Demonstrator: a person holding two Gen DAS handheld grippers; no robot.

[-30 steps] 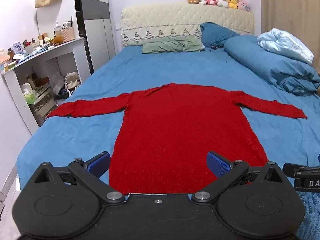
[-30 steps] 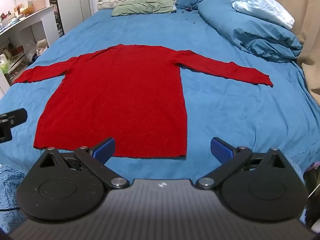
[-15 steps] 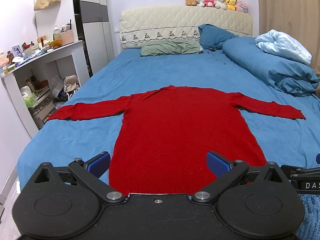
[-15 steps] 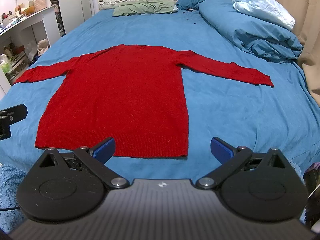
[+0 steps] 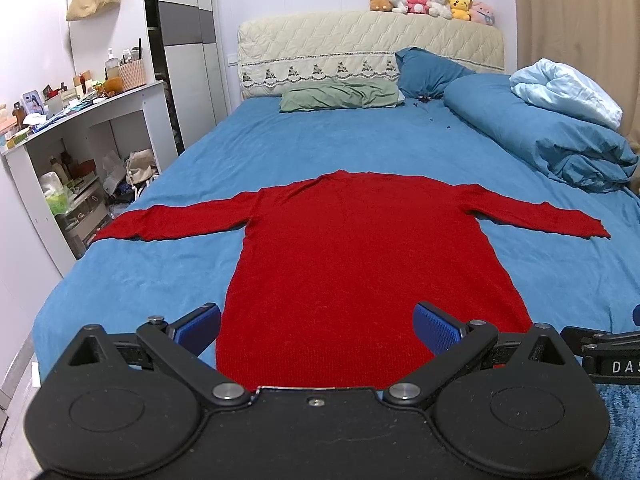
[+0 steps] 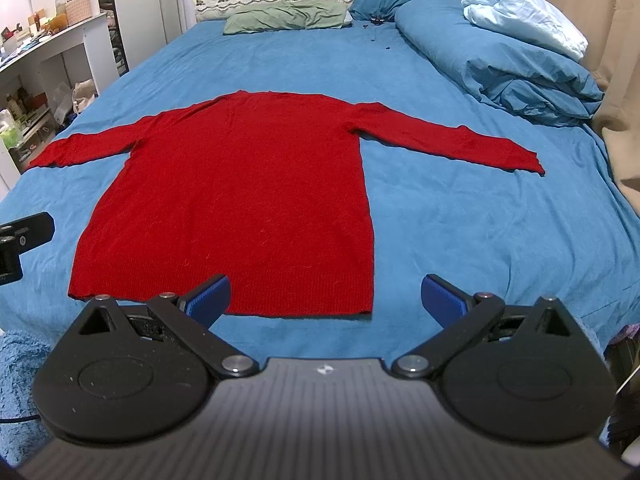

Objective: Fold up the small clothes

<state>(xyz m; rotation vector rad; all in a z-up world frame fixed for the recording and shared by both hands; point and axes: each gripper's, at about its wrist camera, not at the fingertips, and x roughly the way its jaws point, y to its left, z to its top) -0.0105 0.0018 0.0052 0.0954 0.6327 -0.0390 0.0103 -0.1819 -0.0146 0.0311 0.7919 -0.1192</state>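
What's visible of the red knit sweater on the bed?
The red long-sleeved knit sweater lies flat on the blue bed sheet, both sleeves spread sideways, ribbed hem nearest the cameras, neckline toward the headboard. It looks unfolded and nearly wrinkle-free. Only the sheet touches it; the left gripper and right gripper are open, holding nothing.

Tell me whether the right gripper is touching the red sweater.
Cannot tell. In the right wrist view the open right gripper has its left jaw overlapping the red sweater hem, but neither view shows contact or a gap.

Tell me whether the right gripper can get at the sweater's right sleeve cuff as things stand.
Probably yes. The right gripper is open, and only bare blue bedsheet lies between it and the cuff of the flat red sweater.
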